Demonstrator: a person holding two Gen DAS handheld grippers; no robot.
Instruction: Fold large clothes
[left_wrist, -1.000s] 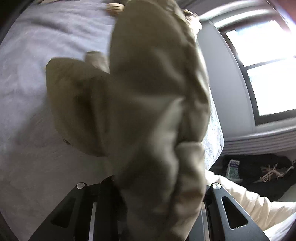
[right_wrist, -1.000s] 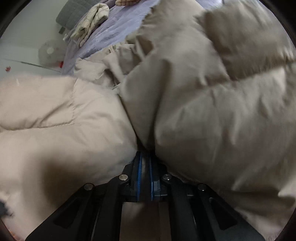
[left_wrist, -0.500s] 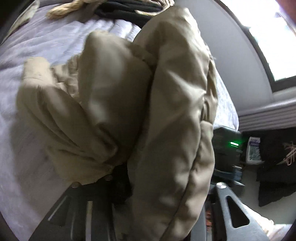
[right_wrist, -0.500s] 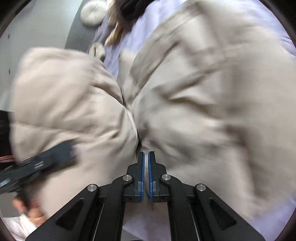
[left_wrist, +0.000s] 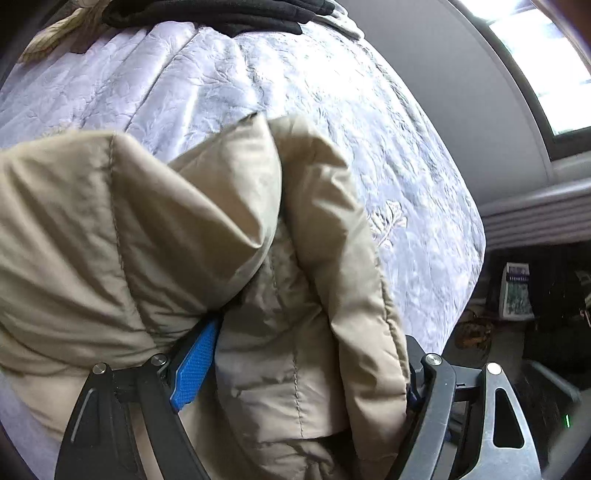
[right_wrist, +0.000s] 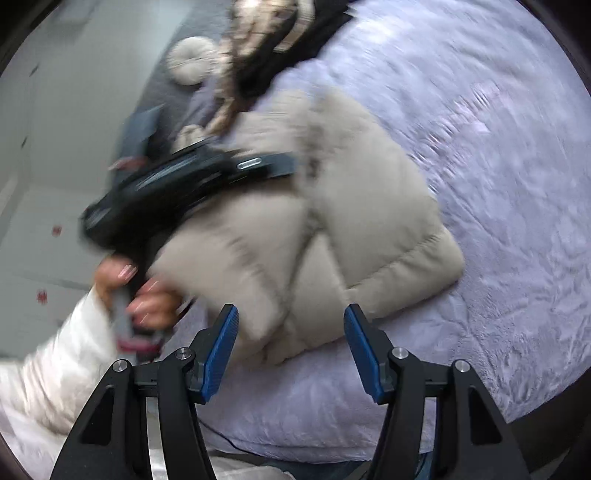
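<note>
Item: beige puffer jacket, lying folded into a compact bundle on the lavender bedspread

Progress: main folds judged done; release under way, tidying possibly left

Left gripper: jaws opening, jacket fabric between them, pads no longer pressing

Right gripper: jaws opening, spread, empty, just short of the jacket

Room: bare bedspread beyond the jacket; bed edge near its window side; dark clothes well beyond

Black grippers, blue pads, white sleeve
</note>
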